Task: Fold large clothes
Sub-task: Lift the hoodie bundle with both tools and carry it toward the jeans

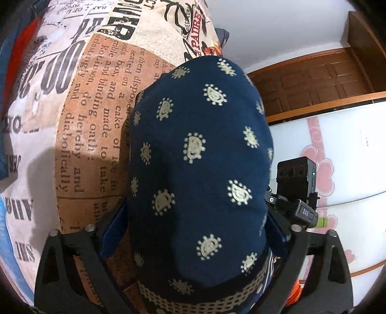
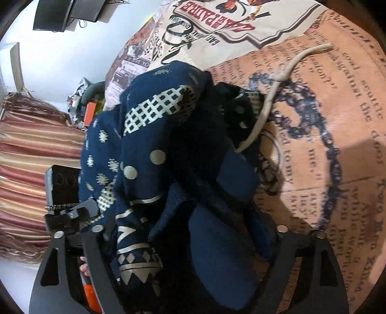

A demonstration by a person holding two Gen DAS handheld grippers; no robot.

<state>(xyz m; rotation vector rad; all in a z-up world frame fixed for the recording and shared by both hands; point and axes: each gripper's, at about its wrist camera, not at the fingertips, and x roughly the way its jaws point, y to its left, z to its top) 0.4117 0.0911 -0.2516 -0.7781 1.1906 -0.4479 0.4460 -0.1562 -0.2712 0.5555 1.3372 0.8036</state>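
A navy garment (image 1: 200, 154) with cream sun-face prints bulges up between the jaws of my left gripper (image 1: 196, 145) and hides its fingertips. Only the blue pads (image 1: 113, 231) show beside the cloth, so I cannot tell whether they press on it. In the right wrist view the same garment (image 2: 149, 169), with cream checks and dots, is bunched between the wide-set jaws of my right gripper (image 2: 176, 164). One blue pad (image 2: 236, 174) lies against the cloth. A beige drawstring (image 2: 272, 96) trails from the garment onto the bed. The two grippers are close together.
Under the garment lies a bedspread (image 1: 91, 116) with a newspaper print. Beyond the bed edge are a brown wooden door (image 1: 313, 79) and a white panel with pink flowers (image 1: 337, 157). A striped curtain (image 2: 36, 157), floor clutter (image 2: 82, 103) and dark screens (image 2: 60, 14) sit to the left.
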